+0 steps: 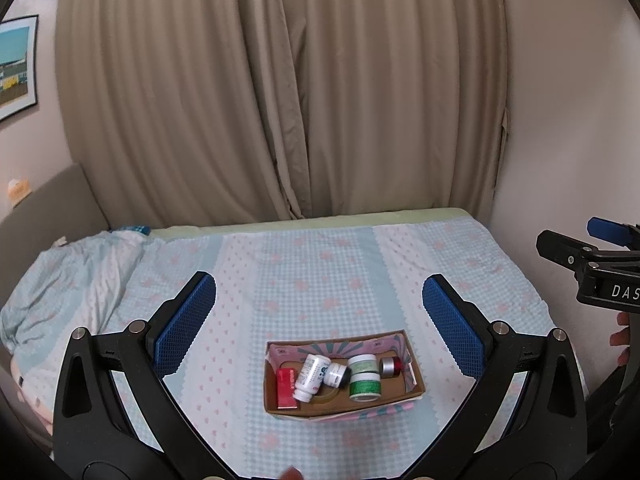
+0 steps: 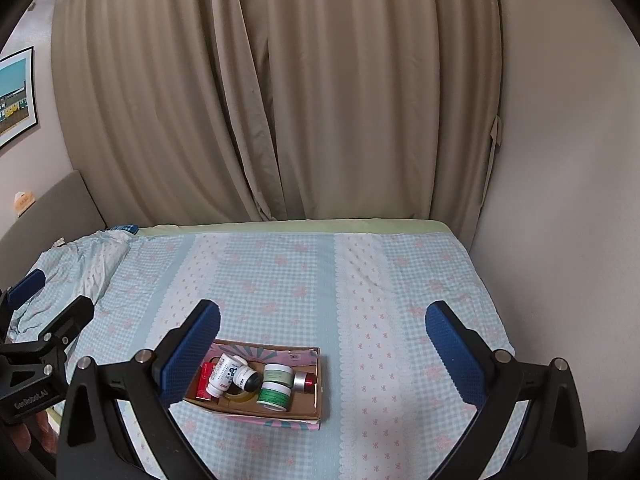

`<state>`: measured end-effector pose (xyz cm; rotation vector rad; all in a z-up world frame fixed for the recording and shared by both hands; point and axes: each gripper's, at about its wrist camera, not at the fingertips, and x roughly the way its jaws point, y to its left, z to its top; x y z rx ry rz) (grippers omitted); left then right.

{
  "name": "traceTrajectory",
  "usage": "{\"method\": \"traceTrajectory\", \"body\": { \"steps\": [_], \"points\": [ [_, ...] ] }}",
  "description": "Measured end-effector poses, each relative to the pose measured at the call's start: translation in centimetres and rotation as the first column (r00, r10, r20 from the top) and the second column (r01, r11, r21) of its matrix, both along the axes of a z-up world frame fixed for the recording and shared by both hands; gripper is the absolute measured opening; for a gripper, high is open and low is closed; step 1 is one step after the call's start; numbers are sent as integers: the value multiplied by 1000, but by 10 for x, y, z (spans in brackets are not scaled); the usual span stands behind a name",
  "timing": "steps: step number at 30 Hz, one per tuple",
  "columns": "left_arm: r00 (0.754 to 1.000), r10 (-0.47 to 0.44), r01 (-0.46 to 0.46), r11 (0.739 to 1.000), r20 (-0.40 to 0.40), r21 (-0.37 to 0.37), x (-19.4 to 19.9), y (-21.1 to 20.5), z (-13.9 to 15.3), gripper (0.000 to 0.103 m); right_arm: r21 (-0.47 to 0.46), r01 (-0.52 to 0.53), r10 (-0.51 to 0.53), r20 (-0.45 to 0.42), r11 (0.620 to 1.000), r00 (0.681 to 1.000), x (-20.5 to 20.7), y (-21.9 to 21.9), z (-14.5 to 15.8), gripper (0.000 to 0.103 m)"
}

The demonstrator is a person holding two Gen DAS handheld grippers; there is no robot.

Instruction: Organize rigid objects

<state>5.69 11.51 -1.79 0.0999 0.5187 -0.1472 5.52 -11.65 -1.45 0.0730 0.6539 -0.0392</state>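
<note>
A shallow cardboard box (image 1: 416, 390) (image 2: 318, 400) sits on the bed and holds a red packet (image 1: 286, 388), a white bottle lying down (image 1: 310, 376) (image 2: 224, 374), a small black-capped bottle (image 1: 336, 374), two green-labelled jars (image 1: 364, 376) (image 2: 276, 386) and a silver-and-red cap (image 1: 390, 367) (image 2: 305, 382). My left gripper (image 1: 320, 304) is open and empty, held above and before the box. My right gripper (image 2: 322, 322) is open and empty, the box lying below its left finger. Each gripper shows at the edge of the other's view (image 1: 592, 264) (image 2: 40, 320).
The bed (image 1: 320, 264) has a blue-and-pink checked sheet, with a rumpled cover (image 1: 80, 272) at the left. Beige curtains (image 1: 280, 100) hang behind it. A wall (image 2: 560, 200) borders the right side and a headboard (image 1: 44, 204) the left.
</note>
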Motion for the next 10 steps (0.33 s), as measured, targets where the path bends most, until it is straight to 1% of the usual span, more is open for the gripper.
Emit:
{"method": "traceTrajectory", "body": {
  "steps": [3, 10],
  "points": [
    [1000, 9, -9, 1000, 15, -4, -2, 2, 1, 103, 0, 1, -1, 0, 1000, 1000, 0, 0, 0, 102],
    [998, 17, -18, 1000, 64, 12, -6, 2, 3, 103, 2, 2, -2, 2, 1000, 1000, 1, -1, -2, 102]
  ]
}}
